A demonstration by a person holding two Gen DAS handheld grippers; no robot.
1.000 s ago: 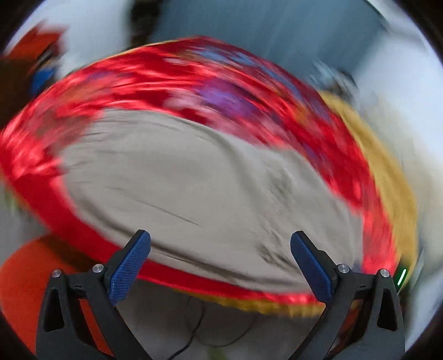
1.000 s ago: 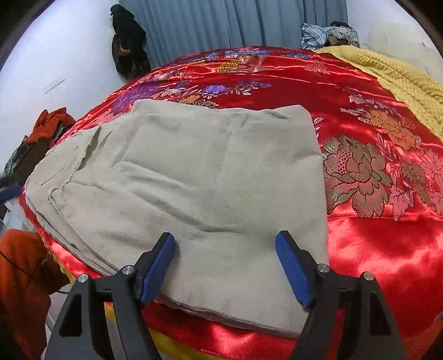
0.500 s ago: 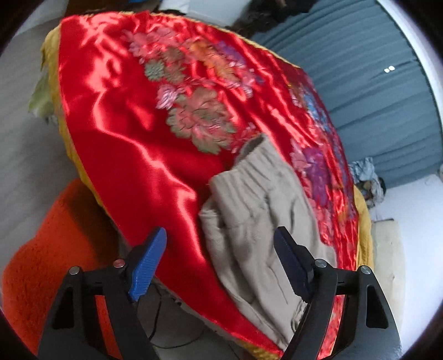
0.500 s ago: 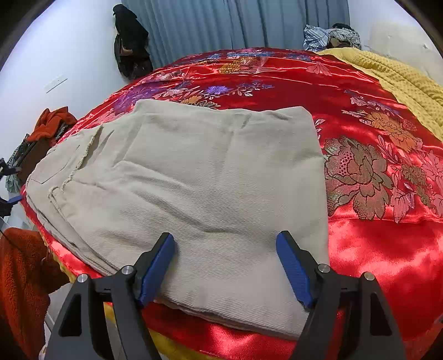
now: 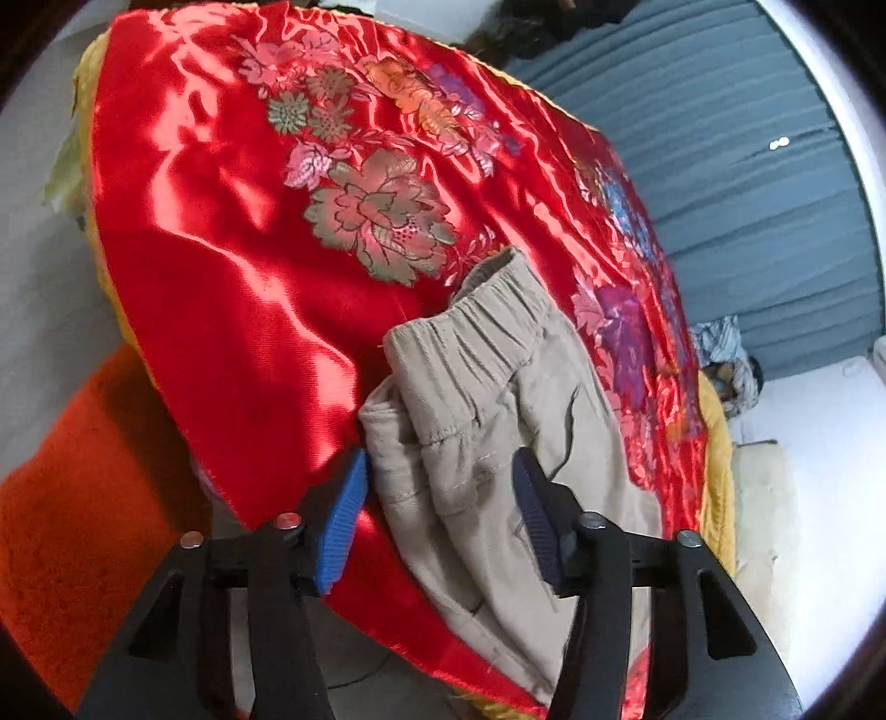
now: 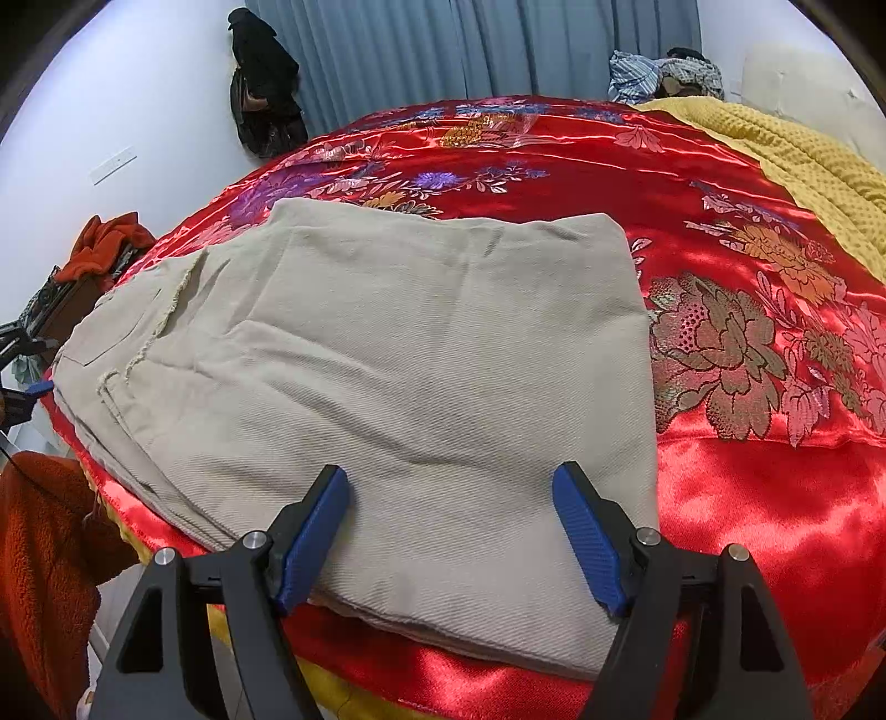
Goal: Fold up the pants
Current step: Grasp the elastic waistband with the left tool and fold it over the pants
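Observation:
Beige pants (image 6: 387, 343) lie folded flat on a red satin bedspread (image 6: 747, 498). In the left wrist view their elastic waistband end (image 5: 487, 332) hangs near the bed's edge. My left gripper (image 5: 437, 509) straddles the lower waist corner and its jaws are closing, with the fabric between the pads, which I cannot see squeezing it. My right gripper (image 6: 451, 531) stands open over the pants' near edge, its blue pads on either side of a stretch of cloth. A blue pad of the left gripper (image 6: 39, 386) peeks in at the far left of the right wrist view.
A yellow blanket (image 6: 803, 160) covers the bed's far right. Orange fleece (image 5: 72, 498) lies below the bed edge on the left. Blue curtains (image 6: 470, 44) and dark hanging clothes (image 6: 266, 94) stand behind the bed, with a bundle of clothes (image 6: 659, 72) at its far side.
The left gripper swung over to the waistband end of the pants, rolled, and its jaws narrowed around the fabric corner. The right gripper and the pants under it kept still.

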